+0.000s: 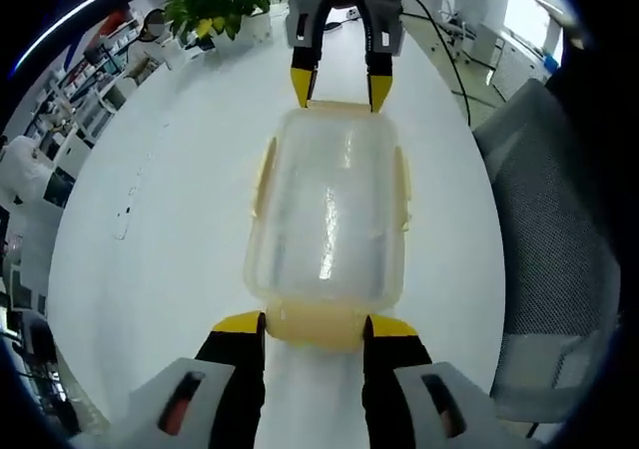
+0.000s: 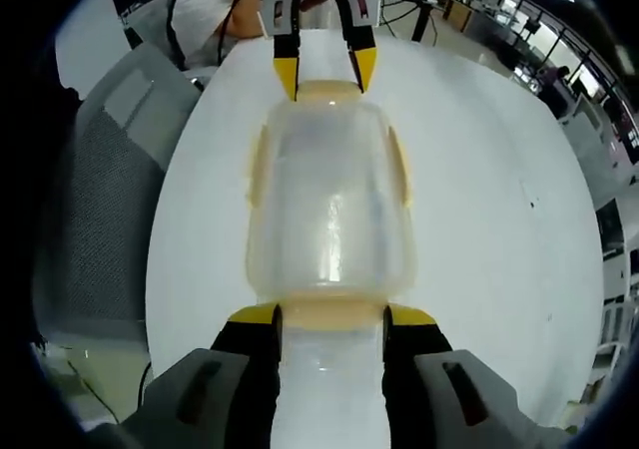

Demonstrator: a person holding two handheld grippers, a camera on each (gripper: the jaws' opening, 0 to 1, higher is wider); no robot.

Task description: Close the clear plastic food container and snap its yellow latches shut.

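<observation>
Container: clear plastic food container (image 1: 327,215) lies on the white round table (image 1: 180,229), lid on, between my two grippers.
Left gripper (image 1: 315,326): jaws apart, one either side of the near end latch (image 1: 315,327) – touching or just beside it, I cannot tell which.
Right gripper (image 2: 331,316): jaws likewise apart, flanking the opposite end latch (image 2: 329,314).
Side latches (image 2: 258,165): yellow, look folded against the walls, though I cannot be sure they are snapped.
Progress: lid seated, I judge – end latches are what is left to press home.
Surroundings: potted plant (image 1: 222,2), mesh chair (image 2: 105,190).
</observation>
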